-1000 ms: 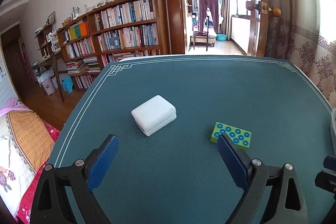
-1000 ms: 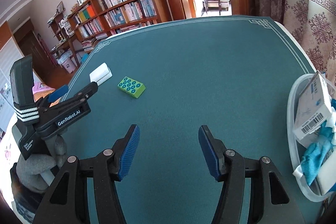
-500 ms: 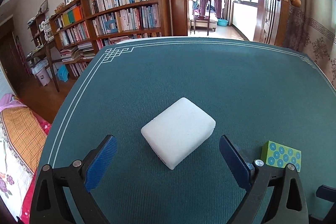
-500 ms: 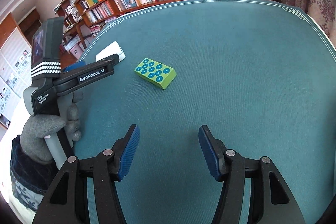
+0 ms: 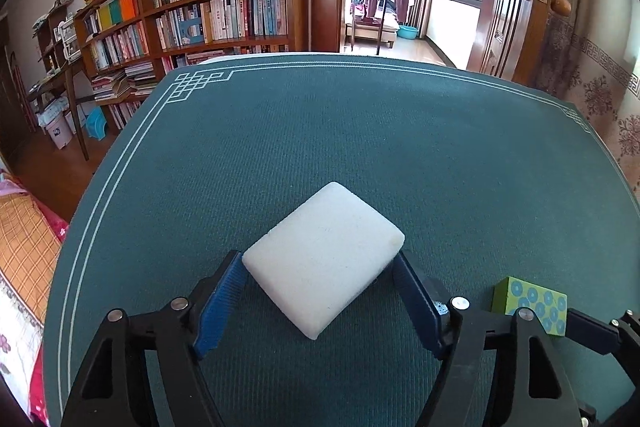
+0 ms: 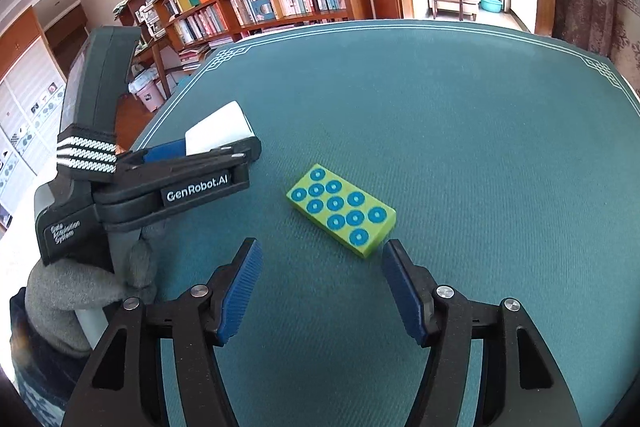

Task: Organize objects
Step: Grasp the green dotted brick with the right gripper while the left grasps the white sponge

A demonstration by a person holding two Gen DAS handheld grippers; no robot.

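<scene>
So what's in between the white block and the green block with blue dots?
In the right wrist view, the left gripper, closing on the white block, lies between it and the green block. The rest is bare green table.

Both my grippers angled down over the tabletop

My left gripper [image 5: 320, 267] has just been closing its jaws, and the blue pads [image 5: 218, 303] now touch the two opposite corners of the white block [image 5: 324, 259] between them. A grey-gloved hand [image 6: 76, 287] carries it. My right gripper [image 6: 322, 283] has just been opening; nothing sits between its jaws.
</scene>
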